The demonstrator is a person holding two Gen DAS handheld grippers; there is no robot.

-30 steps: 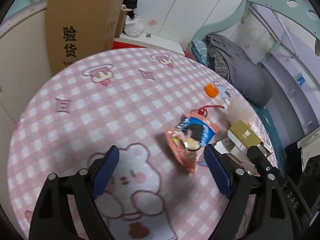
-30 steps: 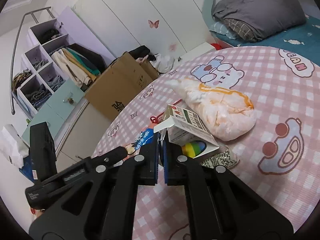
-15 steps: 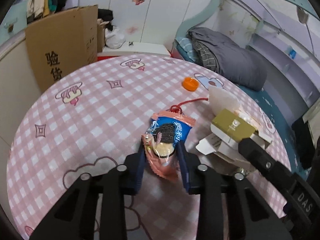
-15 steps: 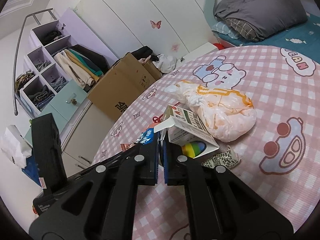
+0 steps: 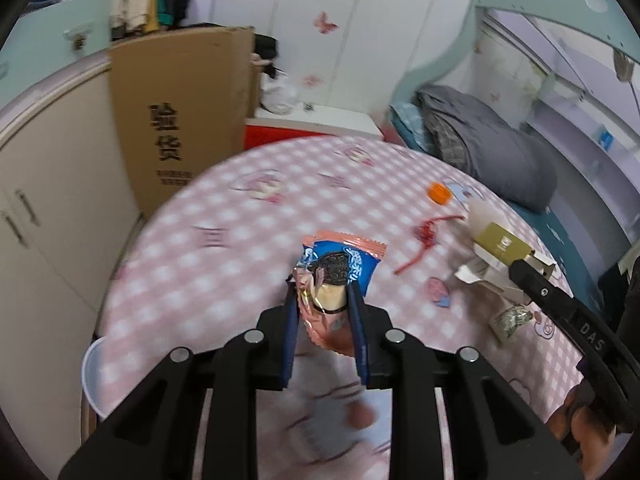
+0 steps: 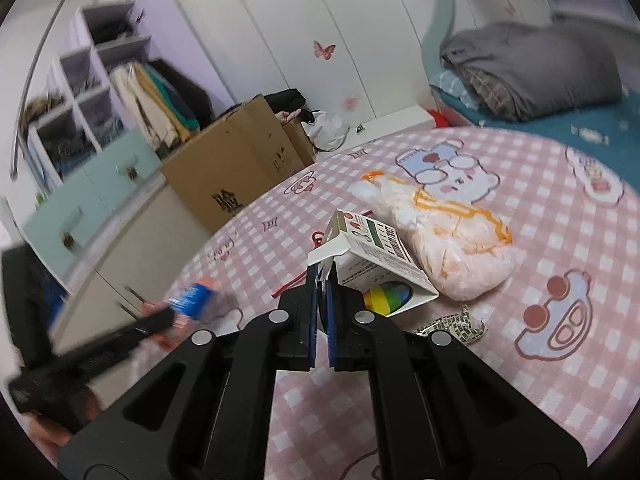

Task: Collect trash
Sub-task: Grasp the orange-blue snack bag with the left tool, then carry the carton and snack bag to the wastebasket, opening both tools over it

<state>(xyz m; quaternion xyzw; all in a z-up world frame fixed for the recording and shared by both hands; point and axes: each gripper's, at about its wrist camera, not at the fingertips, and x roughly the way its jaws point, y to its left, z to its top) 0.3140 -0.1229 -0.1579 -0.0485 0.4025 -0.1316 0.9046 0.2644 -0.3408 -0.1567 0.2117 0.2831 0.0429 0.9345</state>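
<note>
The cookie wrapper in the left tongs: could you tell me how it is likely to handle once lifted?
The cookie wrapper is thin crinkled film, so it is probably light and floppy; its free top may droop. The left tongs are closing on its lower half, where it bulges, so it may not be empty. Glossy film could slip from the pads.

A child's bedroom in a home: white wardrobe doors with pink butterfly stickers [image 6: 325,49], teal-framed bed with folded grey quilt [image 6: 532,68], open shelves with hanging clothes [image 6: 156,100], round bench under pink checked cartoon cloth [image 5: 248,240].
</note>
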